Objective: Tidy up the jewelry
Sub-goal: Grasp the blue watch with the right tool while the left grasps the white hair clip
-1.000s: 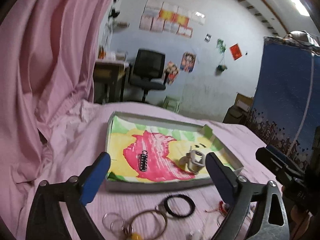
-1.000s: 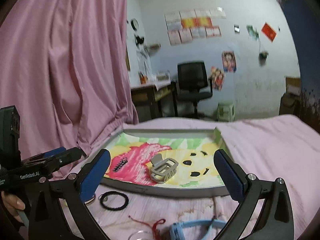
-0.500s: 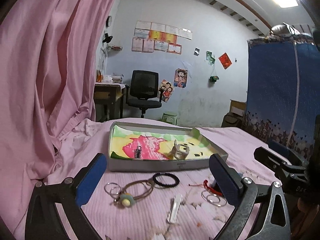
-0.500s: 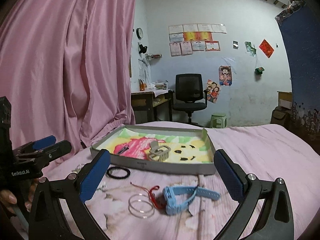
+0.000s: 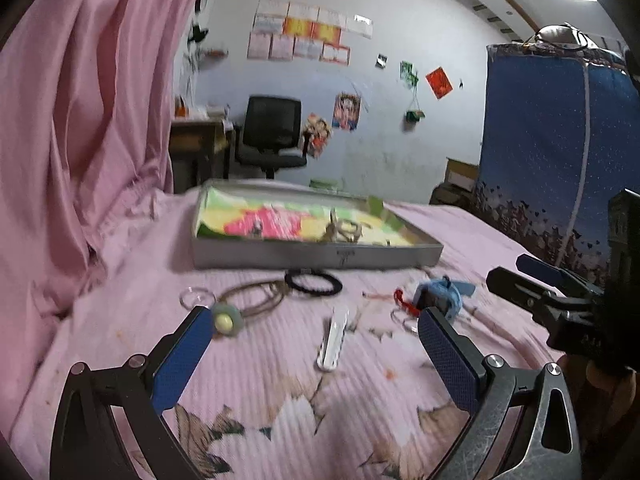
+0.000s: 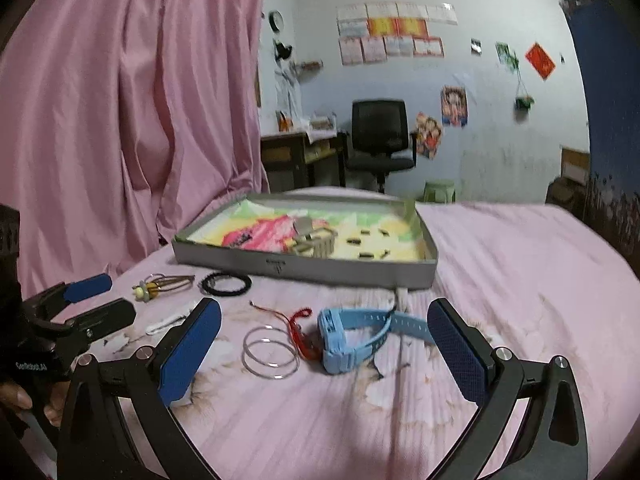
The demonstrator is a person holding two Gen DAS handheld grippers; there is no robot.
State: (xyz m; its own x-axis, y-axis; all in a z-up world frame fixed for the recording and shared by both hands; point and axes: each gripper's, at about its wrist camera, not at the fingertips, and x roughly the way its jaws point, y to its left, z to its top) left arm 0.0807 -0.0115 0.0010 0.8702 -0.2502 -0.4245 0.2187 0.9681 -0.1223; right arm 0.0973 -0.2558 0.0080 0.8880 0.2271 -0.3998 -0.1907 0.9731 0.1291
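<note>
Both claws wide, empty. Sky-blue plastic strap watch [image 6: 348, 340] lies on the pink bedspread [image 6: 520, 280] at 12 o'clock of right gripper [image 6: 324, 348], strap running 3 o'clock; left gripper [image 5: 316, 352] farther. Shallow grey tray [image 6: 304, 266] beyond, 12 o'clock.

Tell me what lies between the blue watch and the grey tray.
In the right wrist view, only bare pink bedsheet separates the blue watch from the grey tray, apart from a small white piece at the tray's front wall.

Ribbed pink bedspread [image 6: 520, 280] (matt cloth)
</note>
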